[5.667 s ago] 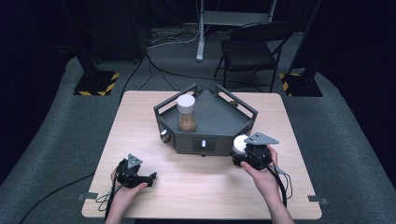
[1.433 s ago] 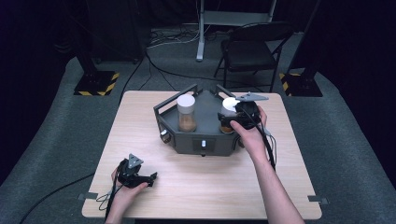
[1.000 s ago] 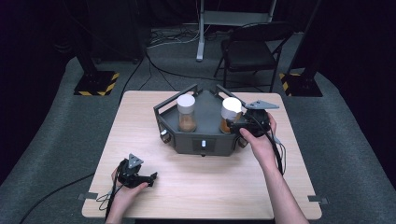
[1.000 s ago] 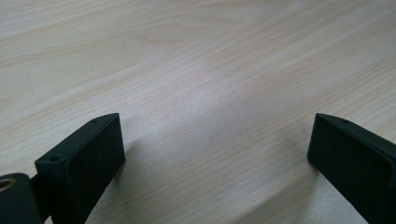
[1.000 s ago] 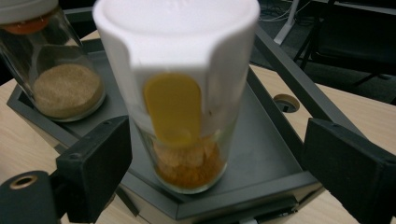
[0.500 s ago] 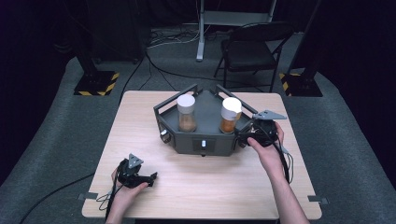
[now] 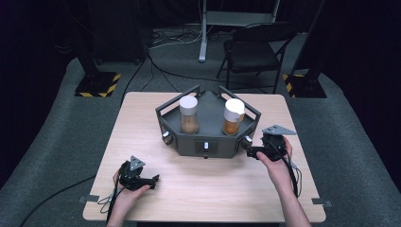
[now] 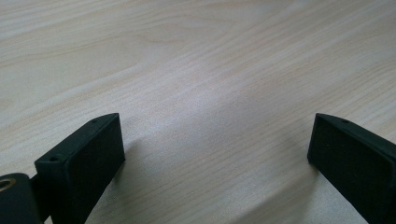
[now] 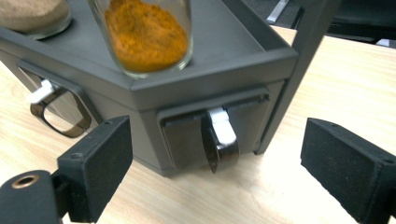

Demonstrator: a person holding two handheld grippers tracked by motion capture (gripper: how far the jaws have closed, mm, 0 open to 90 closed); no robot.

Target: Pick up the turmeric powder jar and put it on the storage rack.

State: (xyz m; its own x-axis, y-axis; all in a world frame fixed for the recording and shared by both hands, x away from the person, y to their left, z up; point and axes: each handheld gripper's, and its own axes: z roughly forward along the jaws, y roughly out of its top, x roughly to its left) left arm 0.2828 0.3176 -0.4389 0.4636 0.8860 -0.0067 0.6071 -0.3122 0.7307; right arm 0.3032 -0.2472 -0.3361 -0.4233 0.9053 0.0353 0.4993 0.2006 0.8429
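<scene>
On the grey rack (image 7: 208, 142) the orange spice jar (image 7: 233, 116) stands upright at its right side beside the brown spice jar (image 7: 188, 114), while the right gripper (image 7: 253, 152) waits wide open and empty just off the rack's right front corner, facing its drawer handle (image 9: 219, 144), and the left gripper (image 7: 150, 182), also agape and empty, rests on the table (image 7: 236, 189) well apart from the rack's front left.

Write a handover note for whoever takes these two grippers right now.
Right gripper: open, nothing held, low at the rack's right front corner, jaws either side of a drawer pull.
Left gripper: open, nothing held, resting on the table.
Orange spice jar stands on the rack beside the brown spice jar.
Done: both jars racked.
Left: probably the drawer; not yet gripped.
</scene>
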